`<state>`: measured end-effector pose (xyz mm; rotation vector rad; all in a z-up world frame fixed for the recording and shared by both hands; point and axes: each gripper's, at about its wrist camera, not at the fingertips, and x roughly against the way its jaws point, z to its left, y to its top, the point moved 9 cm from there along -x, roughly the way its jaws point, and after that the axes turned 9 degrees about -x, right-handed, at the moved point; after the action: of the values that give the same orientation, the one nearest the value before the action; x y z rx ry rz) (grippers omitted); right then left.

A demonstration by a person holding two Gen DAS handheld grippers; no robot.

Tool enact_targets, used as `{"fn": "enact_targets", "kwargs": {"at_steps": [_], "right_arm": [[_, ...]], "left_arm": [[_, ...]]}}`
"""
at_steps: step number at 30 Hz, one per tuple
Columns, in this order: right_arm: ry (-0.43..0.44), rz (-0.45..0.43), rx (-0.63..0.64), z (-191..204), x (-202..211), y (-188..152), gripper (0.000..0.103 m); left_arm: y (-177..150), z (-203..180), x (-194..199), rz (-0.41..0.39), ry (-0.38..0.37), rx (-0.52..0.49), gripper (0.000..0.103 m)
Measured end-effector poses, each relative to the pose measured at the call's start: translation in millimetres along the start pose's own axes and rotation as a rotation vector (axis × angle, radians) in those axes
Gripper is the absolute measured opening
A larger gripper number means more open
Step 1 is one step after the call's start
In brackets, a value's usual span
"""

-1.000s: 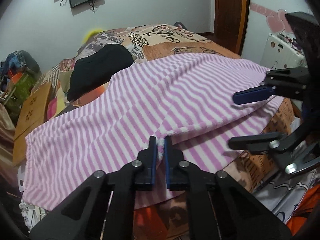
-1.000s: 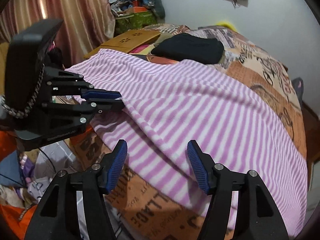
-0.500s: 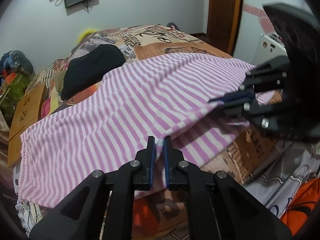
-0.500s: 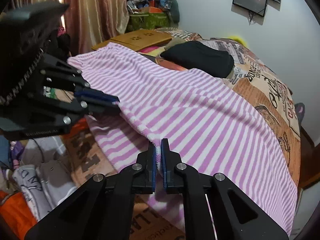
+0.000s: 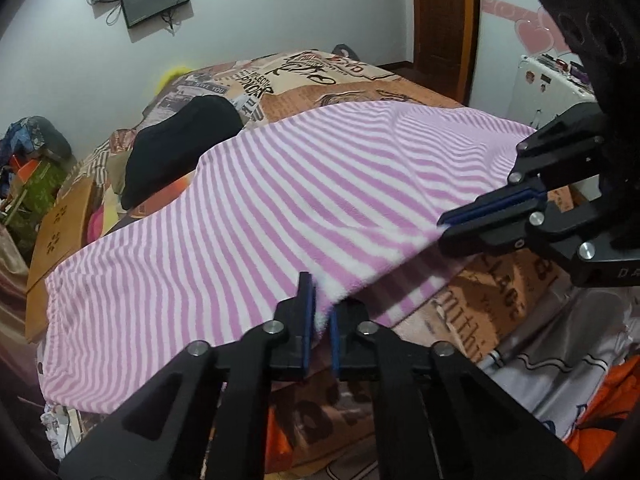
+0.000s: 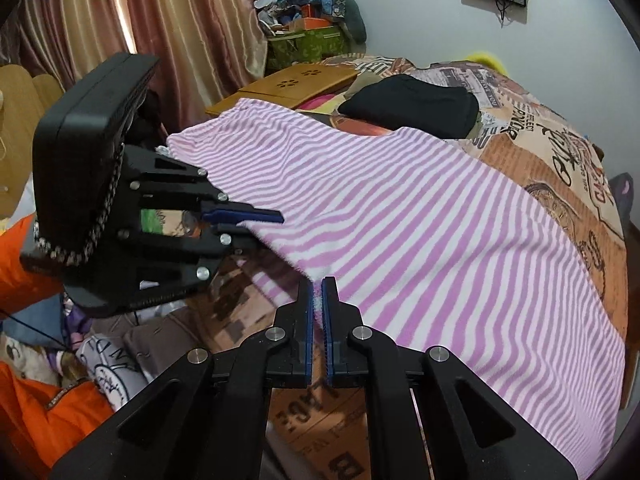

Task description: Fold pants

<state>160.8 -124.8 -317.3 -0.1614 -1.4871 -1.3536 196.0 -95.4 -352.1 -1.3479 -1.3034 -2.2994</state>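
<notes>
Pink-and-white striped pants (image 5: 300,208) (image 6: 420,220) lie spread across the bed. My left gripper (image 5: 320,280) pinches their near edge, its jaws closing tight on the white fleece, and it shows from the side in the right wrist view (image 6: 276,218). Further along the same edge, my right gripper (image 6: 317,282) is shut on the fabric, and its blue pads also show in the left wrist view (image 5: 442,226). The gripped edge is lifted a little, and a lower striped layer shows beneath it.
A folded black garment (image 5: 180,148) (image 6: 412,106) lies on the printed bedspread (image 5: 320,76) behind the pants. A wooden lap tray (image 6: 292,84) sits at the waistband end. Orange clothes (image 6: 40,420) pile below the bed's near edge. A white cabinet (image 5: 548,88) stands beside the bed.
My right gripper went from open over the pants' near edge to shut on it. The two grippers have drawn closer and the held edge now lifts off the lower layer.
</notes>
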Motion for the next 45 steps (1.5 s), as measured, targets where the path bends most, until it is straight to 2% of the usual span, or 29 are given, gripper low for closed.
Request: {"fn": "enact_targets", "kwargs": {"at_steps": [6, 12, 16, 21, 25, 27, 32, 35, 41, 45], "right_arm": [[0.027, 0.011, -0.013, 5.5, -3.1, -7.7, 0.004], [-0.001, -0.058, -0.089, -16.6, 23.6, -1.4, 0.004], [-0.068, -0.112, -0.188, -57.5, 54.4, -4.1, 0.010], [-0.197, -0.169, -0.331, -127.9, 94.6, -26.5, 0.028], [-0.319, -0.196, -0.429, -188.4, 125.0, -48.2, 0.034], [-0.361, -0.208, -0.475, -215.9, 138.3, -57.8, 0.040], [-0.464, -0.211, -0.585, -294.2, 165.0, -80.5, 0.045], [-0.523, -0.190, -0.632, -343.5, 168.6, -90.8, 0.045], [-0.551, -0.112, -0.728, -422.4, 141.0, -107.0, 0.045], [-0.522, -0.048, -0.790, -450.9, 113.3, -122.6, 0.045]], "left_arm": [[-14.4, -1.2, 3.5, 0.029, -0.015, 0.030, 0.002], [-11.8, 5.3, 30.7, 0.011, -0.023, 0.078, 0.003], [6.5, 18.7, 49.2, -0.027, -0.002, 0.112, 0.006], [39.8, 34.2, 48.1, -0.047, 0.016, 0.138, 0.013], [66.9, 41.6, 22.0, -0.031, 0.030, 0.142, 0.024], [80.1, 46.8, 2.6, -0.017, 0.042, 0.152, 0.033], [99.5, 60.1, -55.8, 0.062, 0.059, 0.168, 0.034], [98.5, 68.8, -87.2, 0.127, 0.077, 0.186, 0.034], [75.5, 85.7, -130.8, 0.230, 0.065, 0.277, 0.035], [71.5, 87.5, -133.5, 0.222, 0.092, 0.287, 0.047]]}}
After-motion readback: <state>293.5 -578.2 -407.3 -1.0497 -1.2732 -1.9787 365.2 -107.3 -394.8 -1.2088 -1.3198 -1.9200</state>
